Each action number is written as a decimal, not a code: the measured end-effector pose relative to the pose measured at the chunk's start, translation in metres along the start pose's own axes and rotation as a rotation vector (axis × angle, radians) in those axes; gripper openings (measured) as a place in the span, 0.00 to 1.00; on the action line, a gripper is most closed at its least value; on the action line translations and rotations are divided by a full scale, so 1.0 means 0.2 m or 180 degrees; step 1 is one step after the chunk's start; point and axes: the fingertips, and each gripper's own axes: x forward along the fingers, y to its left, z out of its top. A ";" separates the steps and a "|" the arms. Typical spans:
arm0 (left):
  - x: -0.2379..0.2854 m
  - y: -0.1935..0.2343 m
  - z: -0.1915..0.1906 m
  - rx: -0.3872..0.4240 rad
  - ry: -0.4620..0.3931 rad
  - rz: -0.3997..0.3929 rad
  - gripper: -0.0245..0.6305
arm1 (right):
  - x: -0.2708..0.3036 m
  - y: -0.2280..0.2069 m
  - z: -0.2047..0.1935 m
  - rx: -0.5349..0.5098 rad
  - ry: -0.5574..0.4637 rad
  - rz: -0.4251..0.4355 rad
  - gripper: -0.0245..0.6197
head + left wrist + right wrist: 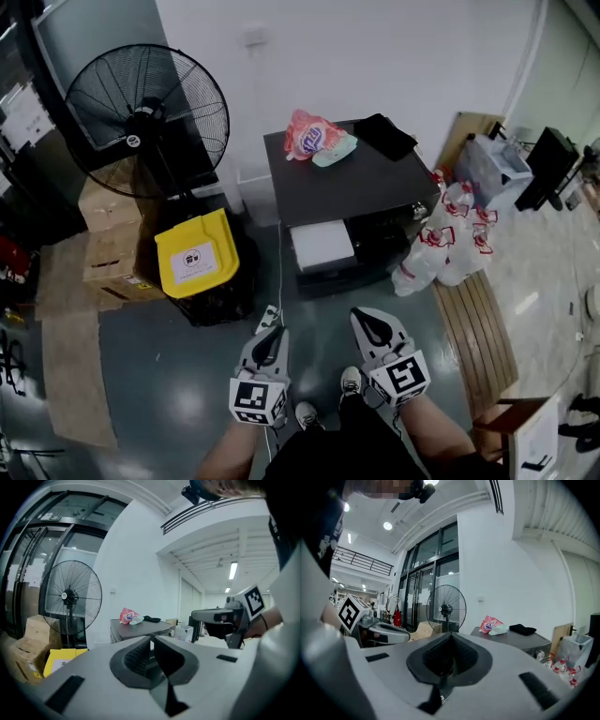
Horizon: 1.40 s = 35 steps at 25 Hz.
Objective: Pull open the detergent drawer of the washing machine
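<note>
Matt dark-grey top on the washing machine (375, 173); smooth, faintly glossy white plastic on its detergent drawer (322, 246). On that top, a crinkled, shiny pink plastic pouch (307, 136) and a matt black cloth (384, 136). Left of the machine, thin black metal wire around the fan (150, 108), smooth yellow plastic on the bin lid (197, 251), dull brown cardboard boxes (108, 239). Right of it, thin shiny white plastic bags (448, 239) and pale slatted wood (473, 328). Polished grey floor (187, 384) with soft glare. Matt grey plastic shells and ribbed black pads on the left claw (152, 639) and the right claw (449, 637).
</note>
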 end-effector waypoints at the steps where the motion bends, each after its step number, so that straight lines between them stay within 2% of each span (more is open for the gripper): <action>1: -0.02 -0.02 -0.01 0.0012 0.0007 -0.0058 0.07 | -0.04 0.02 0.01 -0.0025 -0.0007 -0.0044 0.04; 8: -0.12 -0.30 -0.06 0.0036 0.0037 -0.0320 0.06 | -0.33 0.09 0.01 -0.0117 0.0013 -0.0205 0.04; 12: -0.18 -0.44 -0.05 0.0107 0.0044 -0.0320 0.06 | -0.44 0.08 0.04 -0.0090 -0.0047 -0.0147 0.04; 26: -0.36 -1.06 -0.02 0.0100 -0.0061 0.0241 0.06 | -0.98 -0.08 -0.02 -0.0011 -0.0206 0.0333 0.04; 30: -0.42 -1.16 -0.05 0.0111 -0.0071 0.0361 0.06 | -1.08 -0.07 -0.02 0.0001 -0.0234 0.0419 0.04; 35: -0.43 -1.20 -0.05 0.0105 -0.0118 0.0397 0.06 | -1.14 -0.06 -0.04 -0.0032 -0.0242 0.0466 0.04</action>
